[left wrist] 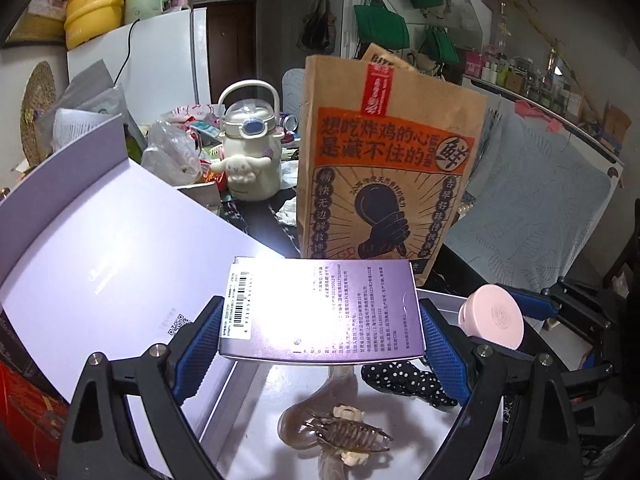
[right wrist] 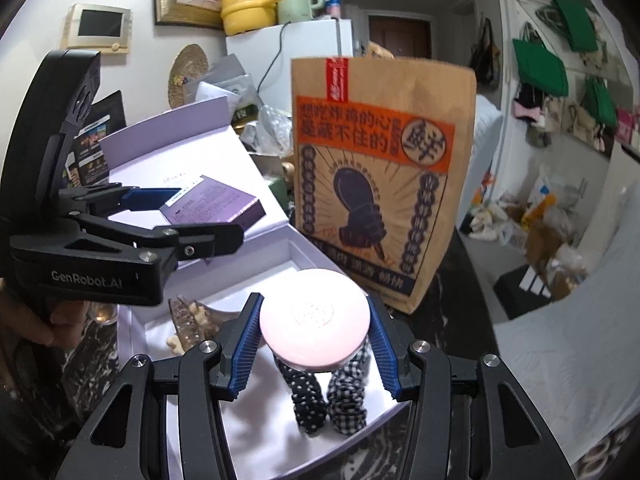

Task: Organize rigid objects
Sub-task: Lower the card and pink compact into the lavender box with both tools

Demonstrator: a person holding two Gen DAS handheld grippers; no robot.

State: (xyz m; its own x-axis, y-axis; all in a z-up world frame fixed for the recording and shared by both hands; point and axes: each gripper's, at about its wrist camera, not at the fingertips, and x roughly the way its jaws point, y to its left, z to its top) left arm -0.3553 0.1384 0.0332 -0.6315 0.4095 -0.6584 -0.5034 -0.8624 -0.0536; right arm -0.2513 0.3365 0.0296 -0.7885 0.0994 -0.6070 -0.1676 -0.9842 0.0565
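Note:
My left gripper [left wrist: 320,336] is shut on a small purple carton [left wrist: 320,312] with printed text and a barcode, held above the open white gift box [left wrist: 256,408]. It shows in the right wrist view too, where the left gripper [right wrist: 200,216] holds the carton [right wrist: 216,200] over the box's left side. My right gripper [right wrist: 314,340] is shut on a round pink compact [right wrist: 314,320], also over the box; the compact appears at the right of the left wrist view [left wrist: 494,316]. A brown hair claw [left wrist: 344,432] and dotted scrunchies [right wrist: 308,392] lie in the box.
A tall brown paper bag [right wrist: 384,176] stands just behind the box. The box's lilac lid [left wrist: 100,240] stands open at the left. A cream kettle-shaped bottle [left wrist: 250,152] and clutter sit further back by a white fridge [left wrist: 160,56].

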